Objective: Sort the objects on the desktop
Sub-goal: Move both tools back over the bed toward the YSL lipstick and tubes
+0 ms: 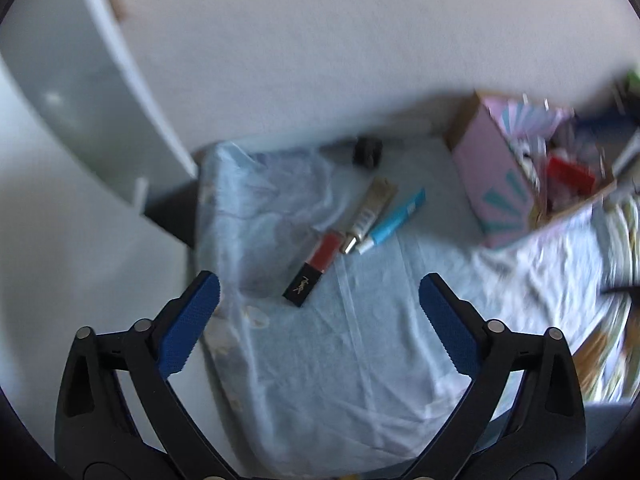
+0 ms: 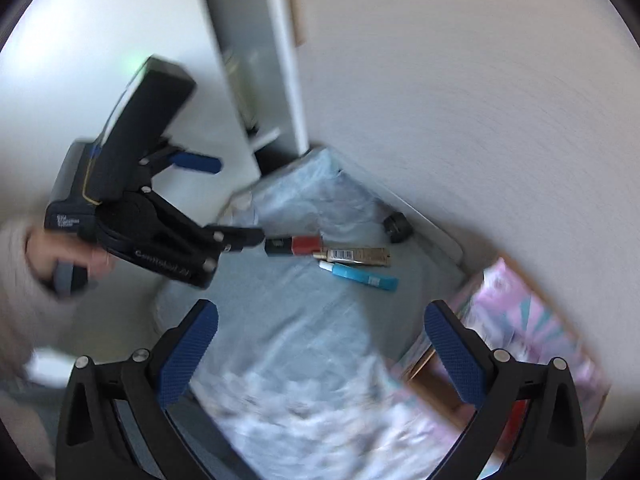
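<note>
Red lipstick (image 1: 313,266) lies just beyond the spread left tool (image 1: 319,294).

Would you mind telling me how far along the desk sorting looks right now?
Done: the pink box already holds several items. In hand: nothing; the left hand-held gripper is open near the lipstick, and the right hand-held gripper is open and empty. Left: the lipstick, gold tube and blue tube lie on the cloth.

A pale, rumpled plastic sheet (image 1: 328,360) fills the lower centre, a plain white wall (image 1: 320,40) the top, a white cabinet door (image 1: 100,100) the upper left.
</note>
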Available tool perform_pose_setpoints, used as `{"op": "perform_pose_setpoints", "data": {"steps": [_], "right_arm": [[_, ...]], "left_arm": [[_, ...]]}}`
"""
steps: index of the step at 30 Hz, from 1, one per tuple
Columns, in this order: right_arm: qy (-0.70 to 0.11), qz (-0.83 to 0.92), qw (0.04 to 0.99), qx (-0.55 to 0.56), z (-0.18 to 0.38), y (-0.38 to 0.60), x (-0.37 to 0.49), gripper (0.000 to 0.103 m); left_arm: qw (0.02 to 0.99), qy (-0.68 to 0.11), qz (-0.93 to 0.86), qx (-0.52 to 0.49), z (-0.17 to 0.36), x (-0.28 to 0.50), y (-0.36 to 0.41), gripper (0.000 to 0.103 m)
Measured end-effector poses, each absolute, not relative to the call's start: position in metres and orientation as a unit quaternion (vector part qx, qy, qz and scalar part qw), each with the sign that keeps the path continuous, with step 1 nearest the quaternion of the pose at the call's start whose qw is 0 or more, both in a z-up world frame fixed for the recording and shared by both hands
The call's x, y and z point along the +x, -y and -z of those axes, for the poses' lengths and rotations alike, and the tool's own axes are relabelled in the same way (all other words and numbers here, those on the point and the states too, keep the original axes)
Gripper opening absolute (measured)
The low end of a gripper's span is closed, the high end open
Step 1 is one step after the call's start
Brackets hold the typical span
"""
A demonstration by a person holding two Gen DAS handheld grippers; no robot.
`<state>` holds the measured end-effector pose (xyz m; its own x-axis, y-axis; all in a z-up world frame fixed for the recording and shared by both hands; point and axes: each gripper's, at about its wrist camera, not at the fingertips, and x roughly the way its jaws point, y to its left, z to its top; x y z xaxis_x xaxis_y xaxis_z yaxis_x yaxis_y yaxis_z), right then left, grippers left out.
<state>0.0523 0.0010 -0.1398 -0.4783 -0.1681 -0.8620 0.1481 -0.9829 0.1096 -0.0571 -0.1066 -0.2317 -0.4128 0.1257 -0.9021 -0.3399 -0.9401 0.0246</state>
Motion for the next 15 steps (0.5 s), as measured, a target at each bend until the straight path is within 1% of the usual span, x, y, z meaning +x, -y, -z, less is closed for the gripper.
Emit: {"op": "perform_pose_setpoints", "data": {"steps": [2, 3, 5, 7, 9, 11, 12, 13, 15], "right_arm": [[-0.056, 0.842, 0.118, 0.523, 0.151, -0.006, 0.033, 0.101], [-0.090, 0.831, 0.130, 0.533, 0.159, -0.008, 0.021, 0.098], [-0.134, 0.807, 0.160, 0.552, 0.179, -0.011, -0.003, 0.094], [-0.159, 0.781, 0.191, 0.573, 0.202, -0.012, -0.021, 0.075], [-0.182, 0.746, 0.219, 0.602, 0.230, -0.009, -0.036, 0.066], [-0.215, 0.708, 0.239, 0.629, 0.260, -0.003, -0.048, 0.059], [-0.228, 0.693, 0.245, 0.639, 0.273, -0.001, -0.053, 0.052], [-0.231, 0.681, 0.251, 0.648, 0.283, 0.000, -0.058, 0.049], [-0.234, 0.665, 0.268, 0.657, 0.296, 0.002, -0.063, 0.046]], "left_arm": [[0.148, -0.124, -0.829, -0.525, 0.247, -0.064, 0.102, 0.094], [0.152, -0.131, -0.827, -0.526, 0.253, -0.067, 0.100, 0.094], [0.170, -0.136, -0.821, -0.528, 0.268, -0.076, 0.095, 0.093], [0.198, -0.129, -0.811, -0.536, 0.282, -0.085, 0.092, 0.092], [0.205, -0.129, -0.803, -0.545, 0.297, -0.094, 0.090, 0.091], [0.204, -0.128, -0.799, -0.552, 0.306, -0.100, 0.092, 0.083], [0.205, -0.121, -0.796, -0.556, 0.311, -0.102, 0.095, 0.081], [0.208, -0.114, -0.793, -0.561, 0.316, -0.104, 0.097, 0.079], [0.209, -0.110, -0.792, -0.564, 0.323, -0.105, 0.100, 0.078]]}}
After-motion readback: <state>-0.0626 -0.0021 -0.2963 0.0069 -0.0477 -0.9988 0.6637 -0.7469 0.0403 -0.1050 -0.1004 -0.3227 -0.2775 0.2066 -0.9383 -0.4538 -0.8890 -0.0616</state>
